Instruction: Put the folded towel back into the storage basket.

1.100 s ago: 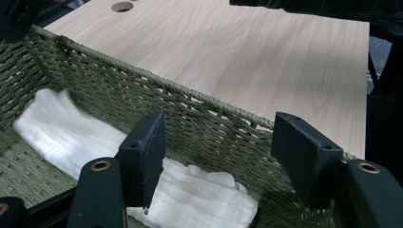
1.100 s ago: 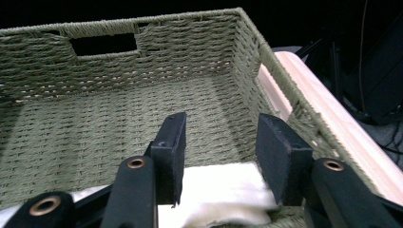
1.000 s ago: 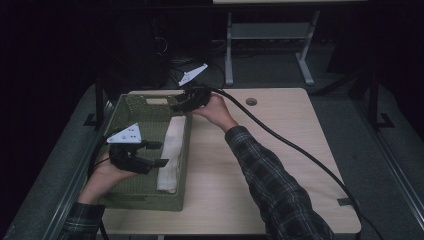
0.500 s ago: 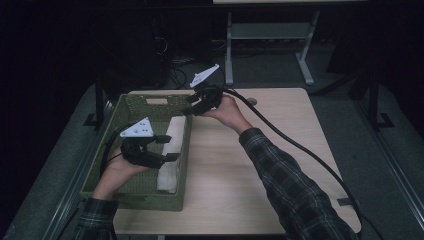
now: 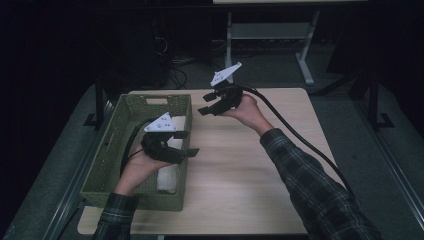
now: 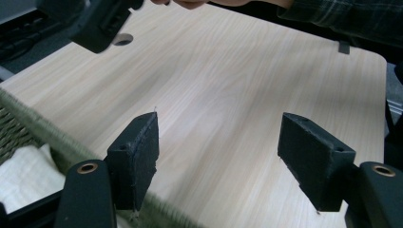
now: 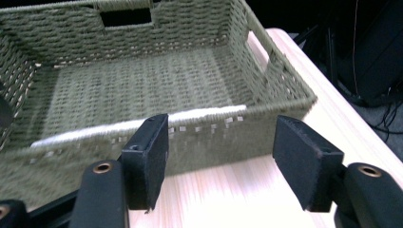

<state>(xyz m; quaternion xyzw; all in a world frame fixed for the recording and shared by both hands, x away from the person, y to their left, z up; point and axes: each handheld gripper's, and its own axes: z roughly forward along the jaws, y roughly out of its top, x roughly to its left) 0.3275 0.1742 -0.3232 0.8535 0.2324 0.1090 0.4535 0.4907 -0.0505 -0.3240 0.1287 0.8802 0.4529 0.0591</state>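
Note:
A green woven basket (image 5: 131,201) sits on the left part of the wooden table (image 5: 250,175). A rolled white towel (image 5: 167,177) lies inside it along its right wall. My left gripper (image 5: 187,142) hovers over that wall and points right over the table. It is open, with nothing between its pads (image 6: 138,152), and the towel (image 6: 23,166) lies low at the left. My right gripper (image 5: 205,103) is beside the basket's far right corner, pointing at the basket (image 7: 142,71). Its jaws have just been opening and hold nothing.
A round cable hole (image 6: 123,39) is in the tabletop at its far edge. A thick black cable (image 5: 300,140) trails from the right gripper across the table. Desk legs and cables stand on the dark floor behind (image 5: 300,60).
Both hands have drawn away from the towel to the right and a little up. The towel stays in the basket. Both pairs of jaws stand wider than before.

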